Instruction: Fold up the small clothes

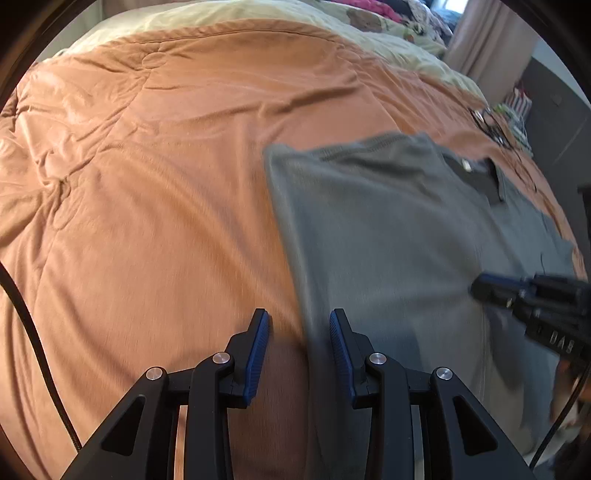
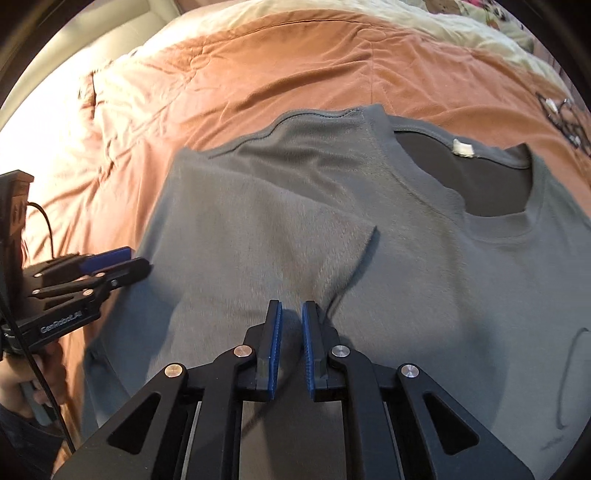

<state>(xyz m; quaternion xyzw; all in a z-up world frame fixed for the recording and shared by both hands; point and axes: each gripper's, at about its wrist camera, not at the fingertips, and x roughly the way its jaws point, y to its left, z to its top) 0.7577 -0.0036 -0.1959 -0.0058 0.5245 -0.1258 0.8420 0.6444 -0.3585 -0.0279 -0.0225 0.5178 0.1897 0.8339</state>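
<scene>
A grey T-shirt [image 2: 369,258] lies on an orange bedspread [image 2: 258,66], its left side folded inward over the body, the neck opening with a white label [image 2: 462,147] at the far right. My right gripper [image 2: 291,314] hovers over the shirt's middle, its jaws slightly apart with nothing between them. My left gripper [image 1: 299,325] is open and empty, straddling the shirt's [image 1: 388,240] folded left edge. The left gripper also shows in the right wrist view [image 2: 122,264] at the shirt's left edge. The right gripper shows in the left wrist view [image 1: 491,290].
The orange bedspread [image 1: 147,184] stretches wide to the left. A pale yellow blanket [image 1: 221,14] lies at the far end. A small tangle of dark wire [image 1: 491,125] lies on the bed beyond the shirt. A black cable [image 1: 29,332] hangs at the left.
</scene>
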